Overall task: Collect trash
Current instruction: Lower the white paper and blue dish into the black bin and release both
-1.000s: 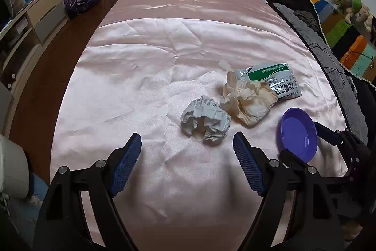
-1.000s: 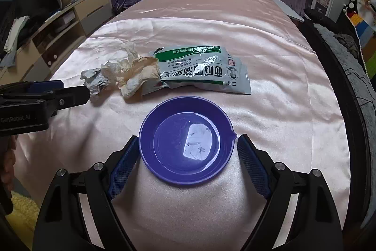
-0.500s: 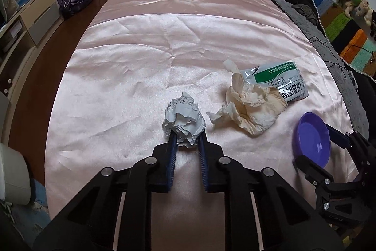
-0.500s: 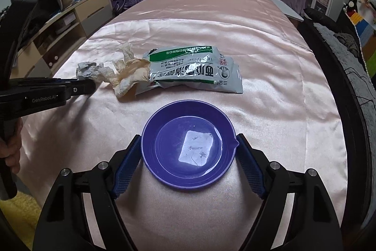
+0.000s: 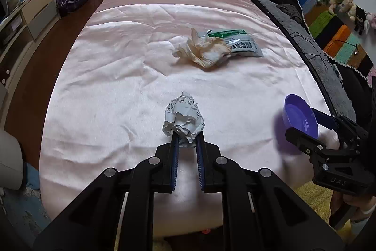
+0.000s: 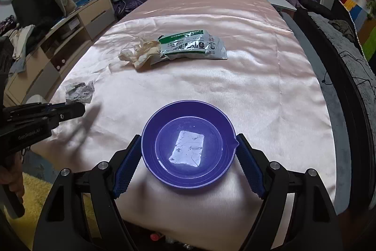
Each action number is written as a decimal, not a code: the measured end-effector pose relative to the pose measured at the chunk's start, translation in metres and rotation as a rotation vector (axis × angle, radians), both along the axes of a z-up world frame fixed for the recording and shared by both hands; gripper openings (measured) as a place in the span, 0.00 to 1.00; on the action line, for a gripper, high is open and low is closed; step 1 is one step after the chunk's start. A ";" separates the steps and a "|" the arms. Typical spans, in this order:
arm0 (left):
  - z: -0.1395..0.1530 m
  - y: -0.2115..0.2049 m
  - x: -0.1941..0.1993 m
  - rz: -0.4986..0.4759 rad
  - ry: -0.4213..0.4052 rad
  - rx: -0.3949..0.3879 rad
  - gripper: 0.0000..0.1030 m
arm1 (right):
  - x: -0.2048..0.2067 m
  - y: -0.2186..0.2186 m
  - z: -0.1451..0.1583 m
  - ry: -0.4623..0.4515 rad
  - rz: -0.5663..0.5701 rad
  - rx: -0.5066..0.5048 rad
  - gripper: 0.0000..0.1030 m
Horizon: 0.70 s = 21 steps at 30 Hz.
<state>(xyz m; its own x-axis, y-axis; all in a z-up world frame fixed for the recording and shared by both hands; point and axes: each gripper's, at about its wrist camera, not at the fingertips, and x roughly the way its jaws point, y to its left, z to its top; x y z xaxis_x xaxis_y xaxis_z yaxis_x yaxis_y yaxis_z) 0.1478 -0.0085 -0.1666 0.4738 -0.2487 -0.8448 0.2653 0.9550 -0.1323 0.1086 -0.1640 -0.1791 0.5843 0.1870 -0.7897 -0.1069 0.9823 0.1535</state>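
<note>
Left gripper (image 5: 187, 137) clenched on a crumpled paper ball (image 5: 183, 118), pinched between the pads, over the bed's (image 5: 131, 77) near edge. Right gripper (image 6: 189, 154) clamped around a purple bowl (image 6: 188, 144), rim against both pads.

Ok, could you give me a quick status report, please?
Left claw shut on crumpled grey printed paper wad, lifted. Right claw gripping round purple plastic dish. Cream tissue and green-white foil packet remain. Path clear.

Both wrist views face forward, sharing the table (image 5: 117, 91).
</note>
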 end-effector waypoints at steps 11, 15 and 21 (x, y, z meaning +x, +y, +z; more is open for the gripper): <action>-0.008 -0.022 -0.089 -0.075 0.029 -0.023 0.12 | -0.063 -0.009 -0.001 0.030 -0.006 0.034 0.78; -0.019 -0.021 -0.114 -0.078 0.054 -0.034 0.12 | -0.083 -0.010 -0.011 0.054 -0.003 0.038 0.78; -0.035 -0.023 -0.144 -0.108 0.091 -0.038 0.12 | -0.113 -0.004 -0.023 0.095 0.013 0.072 0.78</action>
